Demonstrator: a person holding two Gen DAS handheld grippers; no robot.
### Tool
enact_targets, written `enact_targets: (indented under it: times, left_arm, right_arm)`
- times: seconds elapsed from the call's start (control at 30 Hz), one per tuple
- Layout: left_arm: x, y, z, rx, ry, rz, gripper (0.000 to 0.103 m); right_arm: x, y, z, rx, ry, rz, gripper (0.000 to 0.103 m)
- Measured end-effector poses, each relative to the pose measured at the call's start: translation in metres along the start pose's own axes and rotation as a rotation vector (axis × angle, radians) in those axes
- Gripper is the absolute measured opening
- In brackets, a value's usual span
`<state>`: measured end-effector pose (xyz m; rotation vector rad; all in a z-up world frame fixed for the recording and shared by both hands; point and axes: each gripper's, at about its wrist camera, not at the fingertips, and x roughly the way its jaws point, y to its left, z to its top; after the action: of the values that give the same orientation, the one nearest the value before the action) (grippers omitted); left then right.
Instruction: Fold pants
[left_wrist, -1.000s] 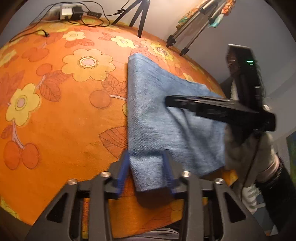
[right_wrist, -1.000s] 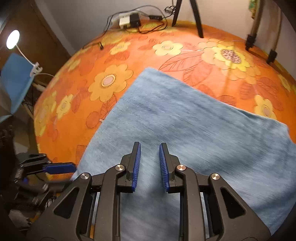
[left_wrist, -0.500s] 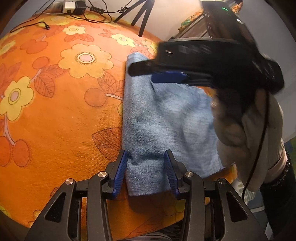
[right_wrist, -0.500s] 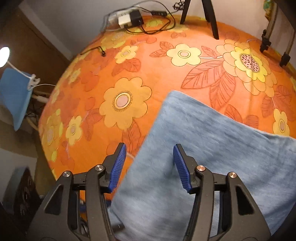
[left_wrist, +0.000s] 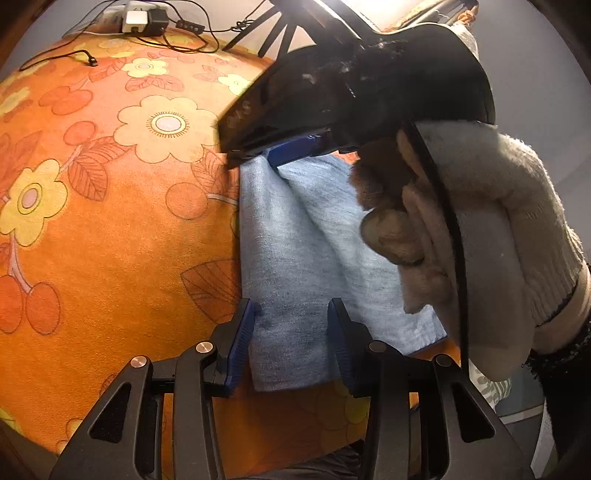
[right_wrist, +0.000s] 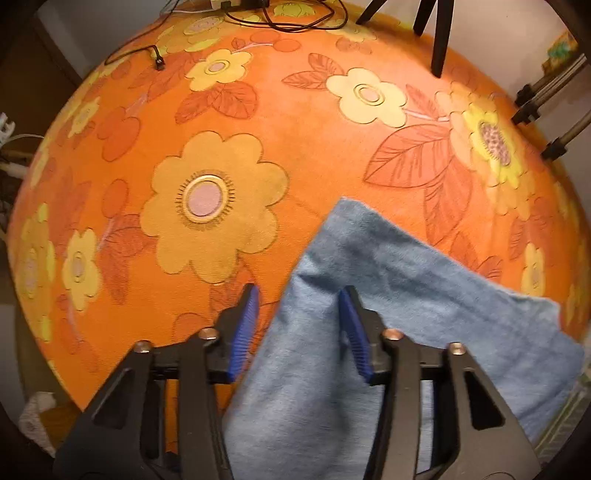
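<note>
The folded pants (left_wrist: 314, 251), a light blue denim-like cloth, are seen lying on an orange flowered tablecloth (left_wrist: 110, 229), toward the near right part of the table in the left wrist view. The left gripper (left_wrist: 291, 332) is held partly open over the near end of the pants; the cloth's near edge lies between the two blue pads, and a gap is visible beside each pad, so nothing is gripped. In the same view the right gripper (left_wrist: 291, 149) is seen at about one o'clock from the left one, reaching down to the far end of the pants, with a hand (left_wrist: 399, 229) in a pale knitted sleeve (left_wrist: 517, 206) behind it. In the right wrist view the right gripper (right_wrist: 299, 325) is pointed steeply down at the far left corner of the pants (right_wrist: 388, 295). Its jaws have just been closing and stand partly open; the cloth's edge is lifted into a ridge between them, touching the right pad, while the left pad stands clear over the tablecloth, so no clamp is made. Black cables (right_wrist: 288, 18) and tripod legs (right_wrist: 439, 40) are seen at twelve o'clock along the table's far edge.
</note>
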<state>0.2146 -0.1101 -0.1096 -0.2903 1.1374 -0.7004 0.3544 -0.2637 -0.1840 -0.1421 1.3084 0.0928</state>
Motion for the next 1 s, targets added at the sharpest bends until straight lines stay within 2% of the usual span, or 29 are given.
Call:
enact_targets:
  times: [0.03,0.1,0.17,0.27,0.6,0.63,0.67,0.77,1.0]
  left_arm:
    - [0.001,0.000,0.001,-0.002,0.000,0.003,0.040]
    - [0.002,-0.001,0.000,0.000,-0.001,0.019,0.040]
    - [0.006,-0.004,0.003,0.002,0.003,0.032,0.040]
    - [0.013,-0.006,0.002,-0.003,0.025,0.047,0.045]
    - [0.021,-0.013,0.007,0.001,0.017,0.035,0.044]
    - [0.019,-0.015,0.007,0.006,0.003,0.034,0.037]
    - [0.018,-0.018,0.009,0.009,-0.006,0.026,0.025]
    - [0.008,-0.031,0.011,0.054,-0.038,0.028,0.013]
    - [-0.024,-0.087,0.017,0.204,-0.123,-0.010,0.009]
  right_arm:
    - [-0.001,-0.001,0.000,0.002,-0.003,-0.005,0.028]
    - [-0.003,-0.009,0.001,0.024,-0.002,0.049,0.013]
    - [-0.008,-0.019,0.000,0.059,-0.009,0.105,0.010]
    - [-0.019,-0.030,-0.002,0.086,-0.046,0.157,0.007]
    - [-0.059,-0.060,-0.014,0.129,-0.143,0.257,0.005]
    - [-0.062,-0.060,-0.014,0.132,-0.151,0.263,0.005]
    - [-0.066,-0.063,-0.015,0.139,-0.160,0.271,0.005]
    - [-0.075,-0.073,-0.016,0.162,-0.184,0.294,0.005]
    - [-0.111,-0.103,-0.029,0.213,-0.294,0.360,0.003]
